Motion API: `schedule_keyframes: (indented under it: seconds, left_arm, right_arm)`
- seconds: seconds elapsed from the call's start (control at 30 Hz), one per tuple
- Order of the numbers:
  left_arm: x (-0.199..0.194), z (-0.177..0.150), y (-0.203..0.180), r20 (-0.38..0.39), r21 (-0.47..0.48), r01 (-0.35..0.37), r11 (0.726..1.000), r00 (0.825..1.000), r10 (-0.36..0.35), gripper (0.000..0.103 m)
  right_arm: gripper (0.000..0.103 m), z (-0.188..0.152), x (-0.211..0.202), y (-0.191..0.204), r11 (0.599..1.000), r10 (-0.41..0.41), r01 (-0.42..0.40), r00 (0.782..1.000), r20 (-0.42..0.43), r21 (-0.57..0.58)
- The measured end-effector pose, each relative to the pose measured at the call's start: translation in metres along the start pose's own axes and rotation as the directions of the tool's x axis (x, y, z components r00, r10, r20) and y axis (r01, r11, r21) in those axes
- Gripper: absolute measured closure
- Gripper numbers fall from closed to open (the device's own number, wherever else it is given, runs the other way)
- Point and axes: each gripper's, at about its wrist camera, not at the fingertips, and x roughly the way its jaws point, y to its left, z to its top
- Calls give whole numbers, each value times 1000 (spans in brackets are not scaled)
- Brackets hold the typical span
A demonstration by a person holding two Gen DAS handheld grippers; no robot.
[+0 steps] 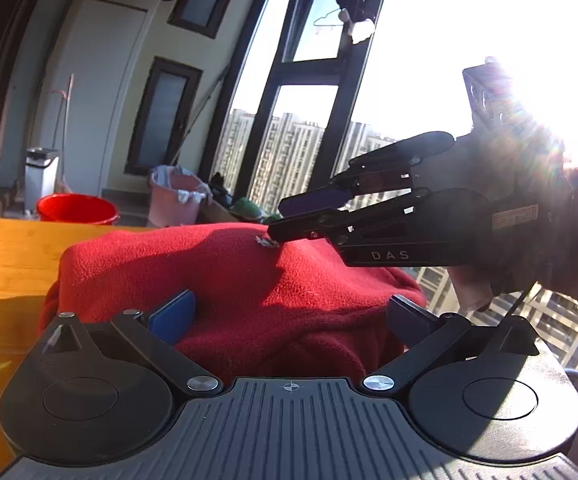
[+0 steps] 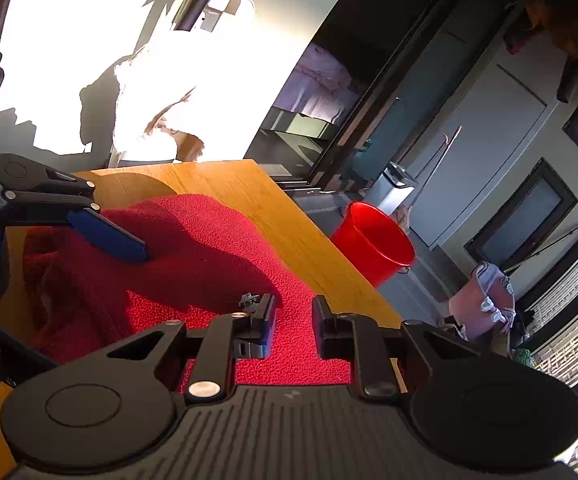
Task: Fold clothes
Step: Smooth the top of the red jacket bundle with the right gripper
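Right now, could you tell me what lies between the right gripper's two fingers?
In the right wrist view, the right gripper stands open, and only the red fleece garment shows in the gap; a small white label sits just left.

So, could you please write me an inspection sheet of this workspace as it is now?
Surface: wooden table, sunlit, bare around the garment.
Job's things: red fleece garment, bunched in a thick pile; small white tag on top.
Clutter: nothing seen on the table.
Grippers: left gripper open, fingers either side of the fleece's near edge; right gripper open, low over the fleece beside the tag.
Cables: thin dark cable below the right gripper.
Surroundings: red bucket, pink bin with cloths, grey pedal bin, large window with strong sun glare, high-rise blocks outside.
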Motion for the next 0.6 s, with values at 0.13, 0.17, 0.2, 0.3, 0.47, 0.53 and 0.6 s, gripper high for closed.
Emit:
schedule_keyframes:
  seconds: [0.13, 0.17, 0.2, 0.3, 0.47, 0.53, 0.6]
  left_arm:
    - [2, -7, -10, 14, 92, -31, 995, 999, 30, 0]
    - [3, -9, -13, 17, 113, -42, 993, 999, 40, 0]
    - [3, -11, -16, 19, 133, -53, 990, 999, 51, 0]
    - [4, -13, -23, 21, 163, -71, 984, 997, 69, 0]
    - [4, -11, -22, 22, 149, -66, 987, 998, 63, 0]
    - [4, -11, -23, 22, 147, -66, 987, 998, 63, 0]
    - [5, -10, -23, 22, 143, -66, 988, 998, 64, 0]
  right_arm:
    - [84, 1, -9, 13, 995, 16, -14, 1000, 24, -96]
    - [84, 1, -9, 17, 992, 11, -8, 1000, 26, -126]
    - [84, 0, -8, 20, 988, 7, -2, 1000, 27, -156]
    - [84, -1, -7, 31, 970, -6, 14, 999, 34, -244]
    - [90, -3, -1, 38, 953, 12, -5, 1000, 21, -303]
    - [97, -4, 2, 40, 946, 28, -23, 1000, 10, -323]
    - [100, -4, 6, 39, 947, 45, -44, 999, -5, -318]
